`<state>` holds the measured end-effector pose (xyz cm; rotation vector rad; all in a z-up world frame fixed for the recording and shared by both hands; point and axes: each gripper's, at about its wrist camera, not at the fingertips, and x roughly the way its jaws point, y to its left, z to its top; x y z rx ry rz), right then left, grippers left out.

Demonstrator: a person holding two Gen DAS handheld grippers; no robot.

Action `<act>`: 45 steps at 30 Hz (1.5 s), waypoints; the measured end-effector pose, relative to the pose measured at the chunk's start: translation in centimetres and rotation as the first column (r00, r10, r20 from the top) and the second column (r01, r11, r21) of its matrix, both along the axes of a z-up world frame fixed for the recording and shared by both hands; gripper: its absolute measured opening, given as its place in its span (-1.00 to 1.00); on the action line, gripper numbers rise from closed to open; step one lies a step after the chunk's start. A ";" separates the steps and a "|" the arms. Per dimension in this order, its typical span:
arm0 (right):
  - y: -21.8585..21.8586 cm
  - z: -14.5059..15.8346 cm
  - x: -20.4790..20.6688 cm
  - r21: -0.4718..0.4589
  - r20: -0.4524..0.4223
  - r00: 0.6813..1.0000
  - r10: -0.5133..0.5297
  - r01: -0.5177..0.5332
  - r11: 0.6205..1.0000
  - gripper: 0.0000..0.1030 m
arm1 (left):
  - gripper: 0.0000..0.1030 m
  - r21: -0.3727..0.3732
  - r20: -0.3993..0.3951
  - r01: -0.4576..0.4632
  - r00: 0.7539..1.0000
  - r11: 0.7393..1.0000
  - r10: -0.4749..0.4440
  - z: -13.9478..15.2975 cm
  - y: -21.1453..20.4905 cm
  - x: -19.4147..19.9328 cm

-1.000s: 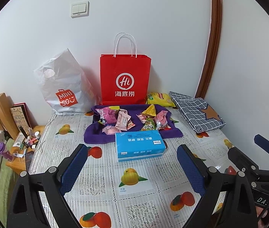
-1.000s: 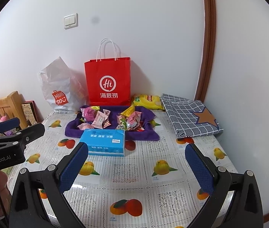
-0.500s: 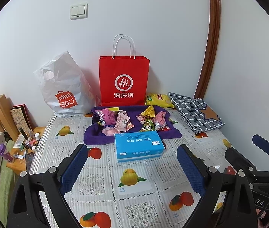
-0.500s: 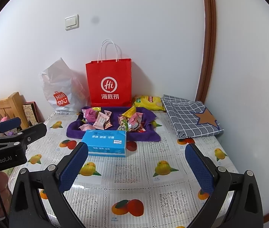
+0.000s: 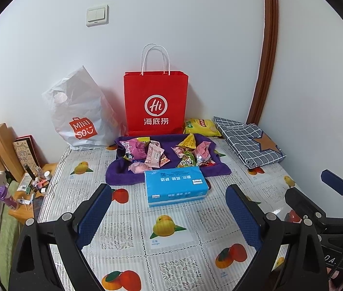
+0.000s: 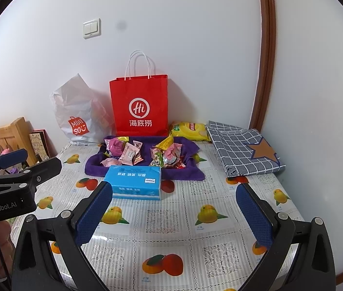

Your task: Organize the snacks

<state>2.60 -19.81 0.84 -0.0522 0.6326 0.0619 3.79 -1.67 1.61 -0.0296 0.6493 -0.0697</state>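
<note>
**Both tongs wide and empty over the fruit-print table**

My left gripper (image 5: 169, 208) hangs above the near half of the table (image 5: 127, 228) with its blue pads spread far apart and nothing between them. My right gripper (image 6: 174, 211) is the same: jaws fully parted, holding nothing, low over the tablecloth. In the left view my right gripper shows at the right edge, in the right view my left one shows at the left edge.

The snacks (image 5: 169, 155) lie in a loose heap of pink, yellow and green wrappers on a purple cloth (image 5: 120, 174) toward the far side of the table, well apart from both tongs. The heap runs left to right, in two rough clusters with a gap of bare cloth between them. A yellow chip bag (image 6: 191, 131) lies flat just behind the cloth's right end, its long axis also running left to right along the wall.

A blue tissue pack (image 5: 175, 185) sits touching the cloth's near edge, long side crosswise to my tongs, between me and the snacks. Behind the cloth a red paper bag (image 5: 155, 104) stands upright against the wall, with a white plastic bag (image 5: 79, 114) to its left and a folded checked cloth (image 6: 241, 150) with a brown star to the right.
</note>
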 end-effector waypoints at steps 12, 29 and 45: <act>0.4 0.0 -0.3 -0.002 0.005 1.000 0.008 -0.008 1.000 0.96 | 0.84 -0.004 0.002 0.002 1.000 1.000 -0.002 0.0 0.1 -0.1; 0.6 0.1 -0.5 0.000 0.011 1.000 0.010 -0.010 1.000 0.96 | 0.84 -0.006 0.002 0.000 1.000 1.000 0.000 0.0 0.4 -0.1; 1.0 0.4 -0.2 -0.003 0.020 1.000 0.014 -0.014 1.000 0.96 | 0.84 -0.009 -0.014 0.005 1.000 1.000 -0.005 -0.5 0.7 0.7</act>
